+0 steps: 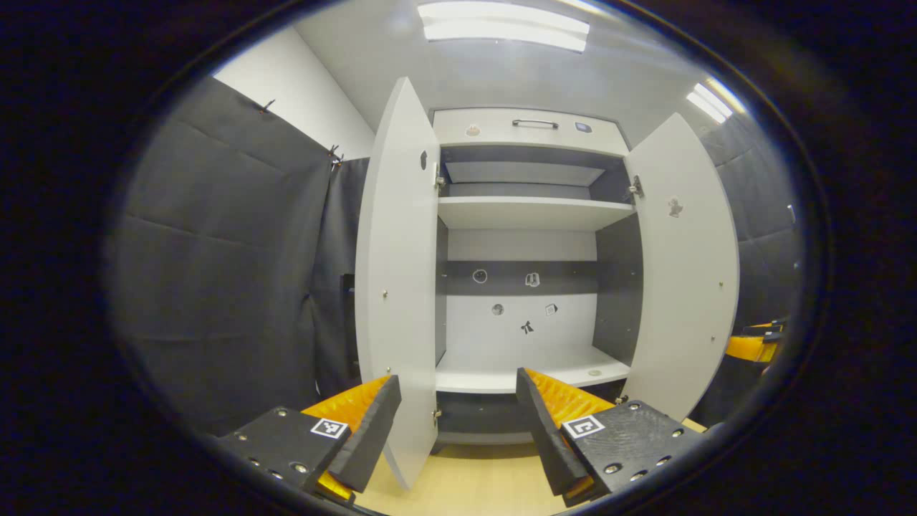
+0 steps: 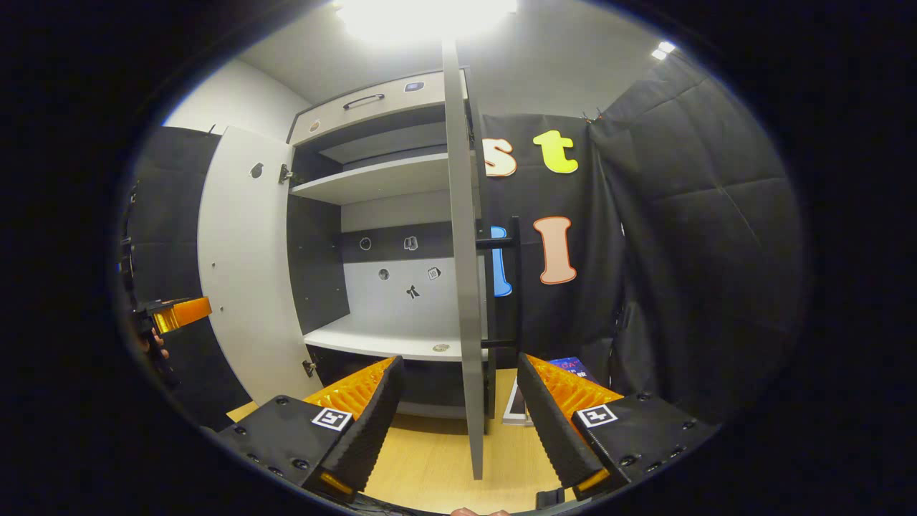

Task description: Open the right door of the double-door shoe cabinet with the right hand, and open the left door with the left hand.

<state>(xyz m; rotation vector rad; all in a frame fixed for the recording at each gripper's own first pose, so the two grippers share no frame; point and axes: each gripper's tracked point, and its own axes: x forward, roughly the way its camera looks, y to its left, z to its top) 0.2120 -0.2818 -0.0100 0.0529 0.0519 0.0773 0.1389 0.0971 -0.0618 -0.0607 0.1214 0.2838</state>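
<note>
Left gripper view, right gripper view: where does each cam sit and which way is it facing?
Left gripper view: rides the left gripper, facing straight into the open shoe cabinet; own jaws apart astride the left door.
Right gripper view: rides the right gripper, facing the right door edge-on; own jaws apart astride it; the left gripper and a hand far left.
Shared: both doors swung open, shelves, stickers on the back panel.

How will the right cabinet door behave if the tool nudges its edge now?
The right door looks like a flat rigid panel, so it probably won't flex. It hangs on hinges, so it should swing, not slide or tip. It stands wide open between the open tool fingers, untouched; a light sideways push likely moves it easily.
</note>
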